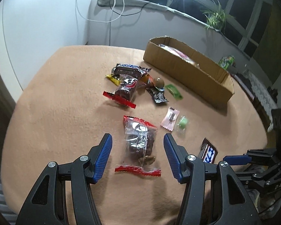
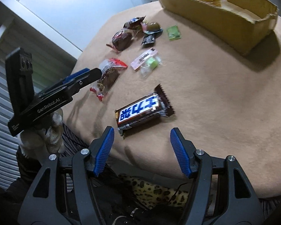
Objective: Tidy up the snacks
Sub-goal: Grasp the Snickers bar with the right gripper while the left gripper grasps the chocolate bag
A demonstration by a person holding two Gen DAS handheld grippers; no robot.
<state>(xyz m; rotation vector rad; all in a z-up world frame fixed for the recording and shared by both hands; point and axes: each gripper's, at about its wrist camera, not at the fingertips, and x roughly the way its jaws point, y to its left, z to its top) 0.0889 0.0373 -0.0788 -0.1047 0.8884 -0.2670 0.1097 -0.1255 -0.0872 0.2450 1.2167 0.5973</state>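
The left gripper is spread wide, its blue-padded fingers standing on either side of a clear snack bag with red crimped ends and dark brown contents. Neither pad touches the bag, which lies flat on the tan tablecloth near the front edge of the tabletop. Seen from the right wrist, this gripper reaches in low from the left edge, tilted slightly downward, held by a hand in a pale glove.

The right gripper is also wide open and holds nothing. It hovers over the front edge of the tabletop, just short of a brown chocolate bar with a white and blue label, which lies at a slant ahead of its fingers.

Toward the middle of the tabletop lie a pink sachet and a small green candy, just beside each other. Farther back sits a loose cluster: a second red-ended bag, a brown bar, a yellow wrapper, a black packet, a round brown sweet and a green packet. A long cardboard box stands open at the far right edge, with wrapped items inside.
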